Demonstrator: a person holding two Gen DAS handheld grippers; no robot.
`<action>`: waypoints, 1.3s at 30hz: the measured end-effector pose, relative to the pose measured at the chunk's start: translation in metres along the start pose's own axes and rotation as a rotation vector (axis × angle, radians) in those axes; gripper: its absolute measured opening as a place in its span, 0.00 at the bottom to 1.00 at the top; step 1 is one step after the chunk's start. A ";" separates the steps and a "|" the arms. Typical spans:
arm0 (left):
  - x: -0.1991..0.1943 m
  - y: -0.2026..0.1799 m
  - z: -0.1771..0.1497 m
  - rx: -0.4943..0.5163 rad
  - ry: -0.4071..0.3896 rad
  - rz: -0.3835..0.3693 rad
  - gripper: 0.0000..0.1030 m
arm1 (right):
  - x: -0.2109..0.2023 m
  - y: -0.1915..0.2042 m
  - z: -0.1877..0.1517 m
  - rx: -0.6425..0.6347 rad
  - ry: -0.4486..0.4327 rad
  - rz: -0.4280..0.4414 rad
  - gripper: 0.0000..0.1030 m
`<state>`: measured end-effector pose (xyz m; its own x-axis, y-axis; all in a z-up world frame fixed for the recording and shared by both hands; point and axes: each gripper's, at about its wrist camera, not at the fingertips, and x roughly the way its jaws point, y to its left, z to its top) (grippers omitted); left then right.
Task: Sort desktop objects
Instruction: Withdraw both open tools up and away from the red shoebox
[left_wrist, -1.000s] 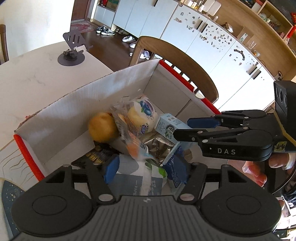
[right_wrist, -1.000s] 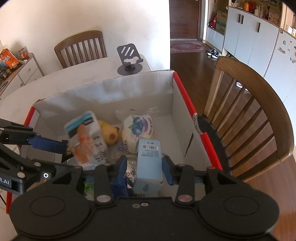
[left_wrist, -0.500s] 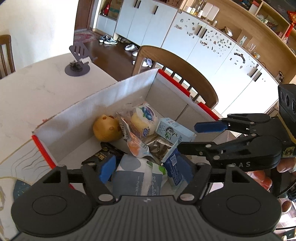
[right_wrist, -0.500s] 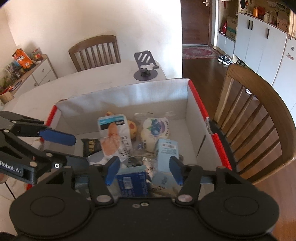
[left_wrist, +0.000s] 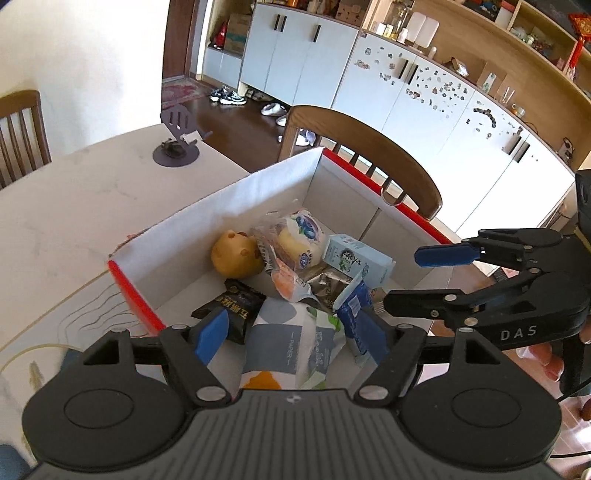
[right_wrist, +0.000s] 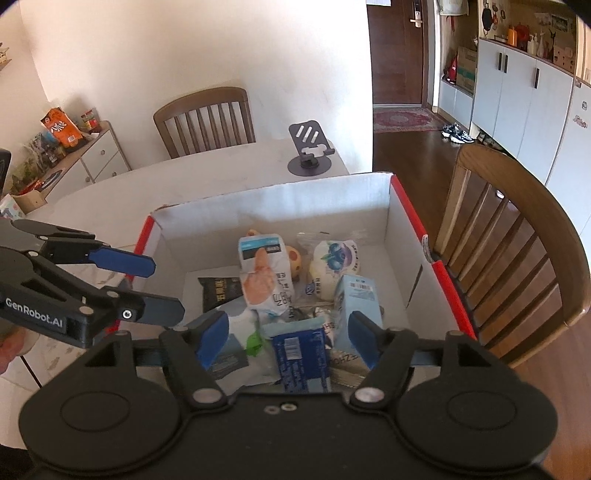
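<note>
**Table carried 1 box and 1 stand**

A pale, marble-patterned table (right_wrist: 207, 173) bore 2 things directly. An open cardboard box (right_wrist: 280, 199) with red edges sat at the table's near corner, just beside a wooden chair. A dark phone stand (right_wrist: 309, 151) on a round base stood upright near the far edge, well apart from the box.

Ahead of both grippers, the cardboard box (right_wrist: 280, 206) looks matt, pale inside, with glossy red rims. Its snack packets (right_wrist: 266, 280) are shiny crinkled plastic film; the small carton (left_wrist: 356, 258) is smooth printed paperboard. Right of it, the chair (right_wrist: 517, 240) is satin-finished wood, the table (left_wrist: 74, 199) smooth pale stone-like
</note>
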<state>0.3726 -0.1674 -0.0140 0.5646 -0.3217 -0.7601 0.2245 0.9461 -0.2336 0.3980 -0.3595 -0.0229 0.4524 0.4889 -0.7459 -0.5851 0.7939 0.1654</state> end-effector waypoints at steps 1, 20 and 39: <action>-0.002 0.000 -0.001 0.002 -0.001 0.006 0.74 | -0.001 0.001 -0.001 0.000 -0.003 0.001 0.71; -0.040 -0.002 -0.021 0.004 -0.064 0.090 0.99 | -0.031 0.035 -0.020 -0.007 -0.081 -0.021 0.87; -0.090 -0.009 -0.052 0.013 -0.091 0.168 0.99 | -0.060 0.057 -0.042 0.044 -0.127 -0.070 0.88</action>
<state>0.2781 -0.1445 0.0250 0.6641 -0.1619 -0.7299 0.1312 0.9864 -0.0993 0.3089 -0.3586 0.0044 0.5744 0.4712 -0.6694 -0.5203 0.8415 0.1459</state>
